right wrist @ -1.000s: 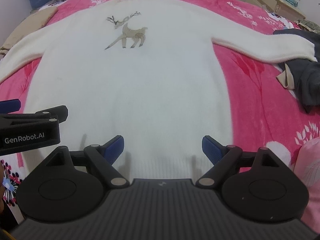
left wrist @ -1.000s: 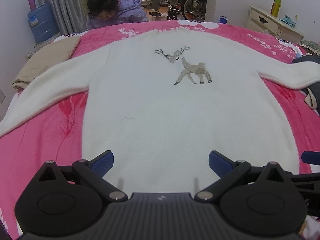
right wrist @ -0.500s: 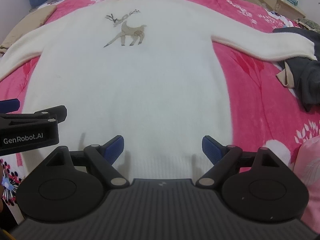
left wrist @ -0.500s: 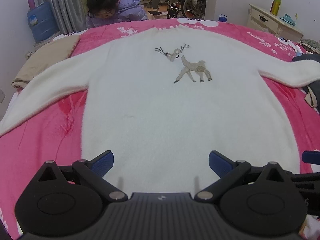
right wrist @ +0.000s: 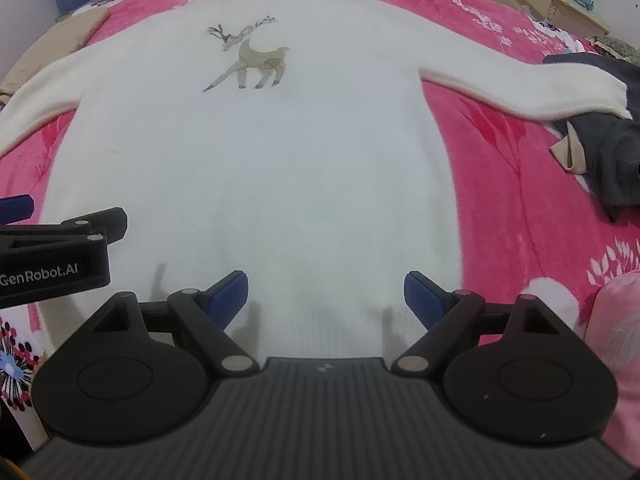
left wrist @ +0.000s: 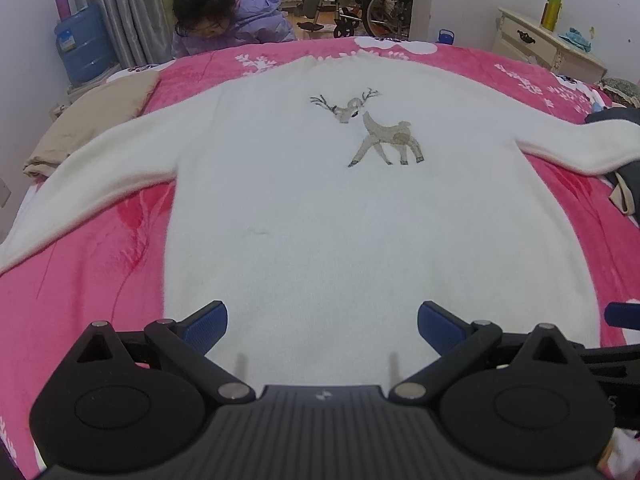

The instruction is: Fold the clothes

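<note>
Pink fluffy blanket with white snowflake shapes is covering a big bed, and a soft white sweater with a brown deer picture is lying flat on top of it. The sweater is facing up with both sleeves reaching out to the left and right, likely so it is ready for folding. Its bottom edge is sitting at the near side, close to both tools. The left hand-held gripper is hovering over the near left part of the sweater with its blue pads wide apart and holding nothing. The right hand-held gripper is hovering over the near right part, also wide apart and holding nothing. No fold is showing yet. A dark grey pile of clothes is waiting under the right sleeve end. At the far side a person in a purple puffy coat is leaning down by the bed.
</note>
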`<state>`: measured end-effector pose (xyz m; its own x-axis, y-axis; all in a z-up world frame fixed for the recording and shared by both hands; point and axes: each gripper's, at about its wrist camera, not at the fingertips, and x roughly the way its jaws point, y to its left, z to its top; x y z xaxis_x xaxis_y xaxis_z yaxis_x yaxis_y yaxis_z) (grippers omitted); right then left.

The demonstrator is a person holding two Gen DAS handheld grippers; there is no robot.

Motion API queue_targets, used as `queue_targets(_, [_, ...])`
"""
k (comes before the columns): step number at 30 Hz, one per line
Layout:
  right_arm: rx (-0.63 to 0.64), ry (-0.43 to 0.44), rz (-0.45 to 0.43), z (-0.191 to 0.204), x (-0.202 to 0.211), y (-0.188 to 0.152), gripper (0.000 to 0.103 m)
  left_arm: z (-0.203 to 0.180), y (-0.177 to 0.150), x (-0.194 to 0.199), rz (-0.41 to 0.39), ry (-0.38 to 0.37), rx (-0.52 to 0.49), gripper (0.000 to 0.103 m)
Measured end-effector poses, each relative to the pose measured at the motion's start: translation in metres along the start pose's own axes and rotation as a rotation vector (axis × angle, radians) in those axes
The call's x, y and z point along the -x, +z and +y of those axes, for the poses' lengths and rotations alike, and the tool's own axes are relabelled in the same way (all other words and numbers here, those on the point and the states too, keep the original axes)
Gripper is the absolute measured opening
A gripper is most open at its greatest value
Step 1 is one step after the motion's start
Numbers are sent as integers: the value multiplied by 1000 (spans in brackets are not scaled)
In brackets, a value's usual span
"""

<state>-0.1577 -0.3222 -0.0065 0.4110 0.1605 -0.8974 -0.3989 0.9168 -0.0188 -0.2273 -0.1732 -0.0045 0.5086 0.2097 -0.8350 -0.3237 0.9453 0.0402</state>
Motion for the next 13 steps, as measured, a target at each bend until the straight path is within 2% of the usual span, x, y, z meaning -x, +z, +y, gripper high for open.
queue_targets(13, [-1,-4,3,-3,-1,0,85,0,0,-1,4,-2,4,102])
